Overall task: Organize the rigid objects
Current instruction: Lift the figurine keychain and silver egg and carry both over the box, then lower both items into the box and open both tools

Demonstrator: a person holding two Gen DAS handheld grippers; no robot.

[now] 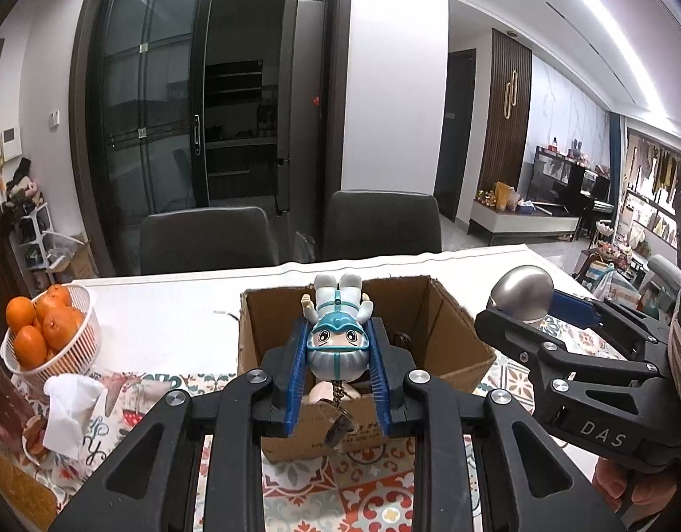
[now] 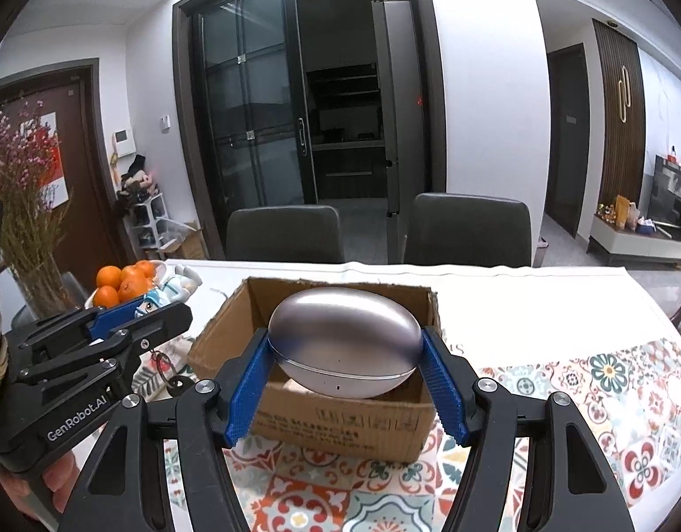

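Step in hand: depositing. My left claw (image 1: pixel 339 365) grips the blue-white toy figure keychain (image 1: pixel 339 332), my right claw (image 2: pixel 345 365) the silver egg-shaped case (image 2: pixel 345 348), both above the open brown cardboard box (image 2: pixel 225 332). Next: lower, release inside.

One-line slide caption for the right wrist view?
Right tool grips a silver egg-shaped case above the open cardboard box; left tool holds a toy figure.

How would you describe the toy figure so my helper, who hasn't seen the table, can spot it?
Find the open cardboard box on the patterned tablecloth. Just above it the left hand-held gripper is shut on a small toy figure in a white suit with a blue hood and goggles, a keyring dangling below. The other held item is a plain silver egg-shaped case.
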